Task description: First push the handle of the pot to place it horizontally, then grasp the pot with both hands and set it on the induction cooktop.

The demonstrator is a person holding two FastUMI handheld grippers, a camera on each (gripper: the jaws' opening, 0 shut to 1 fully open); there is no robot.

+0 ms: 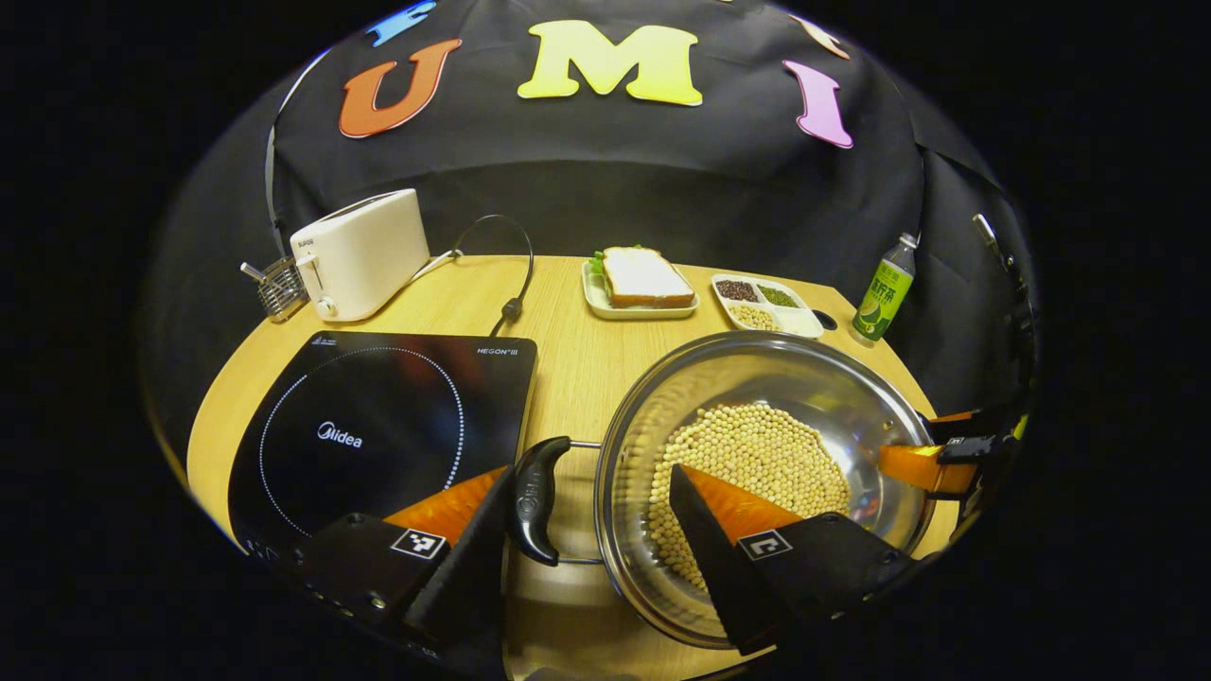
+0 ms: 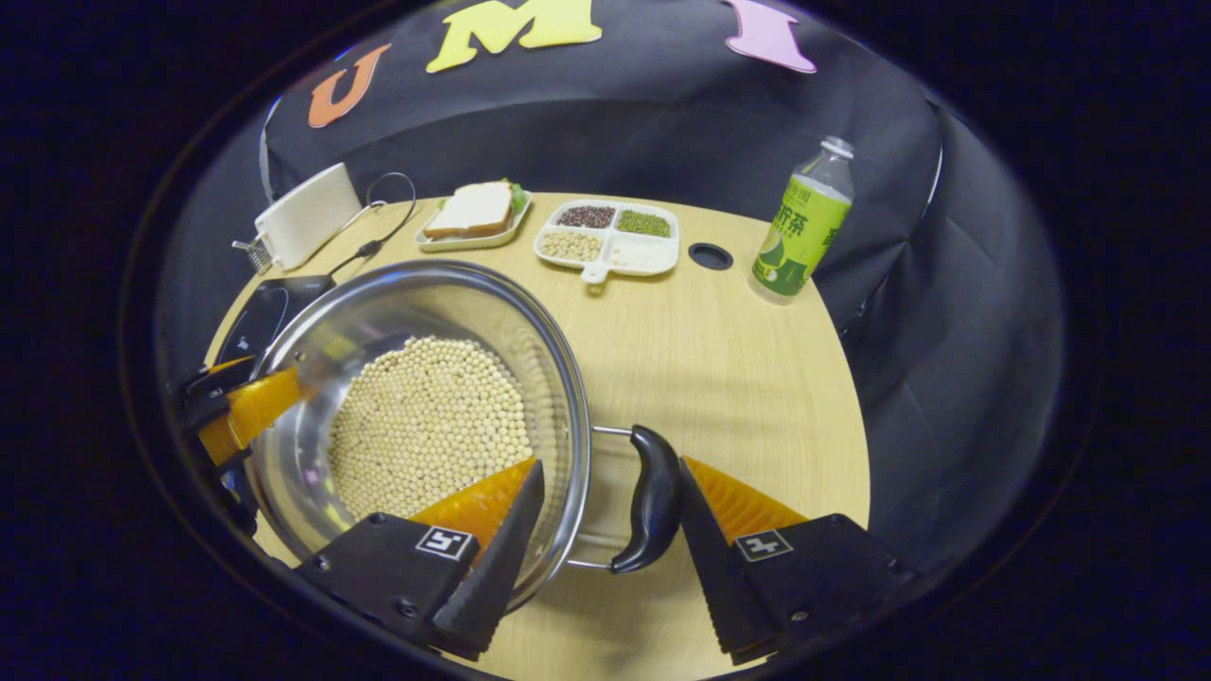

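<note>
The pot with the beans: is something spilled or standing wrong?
Nothing stands out. The pot sits level on the table, the beans all inside. Each claw, left and right, is open around a side handle.

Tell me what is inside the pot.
The pot holds a layer of pale round beans across its bottom. One finger of each gripper reaches in over the rim, covering some beans. Whether anything lies under the beans cannot be seen.

The left gripper (image 1: 591, 506) and the right gripper (image 2: 610, 506) both point forward and downward with jaws spread wide apart, each straddling something without pressing on it from both sides.
</note>
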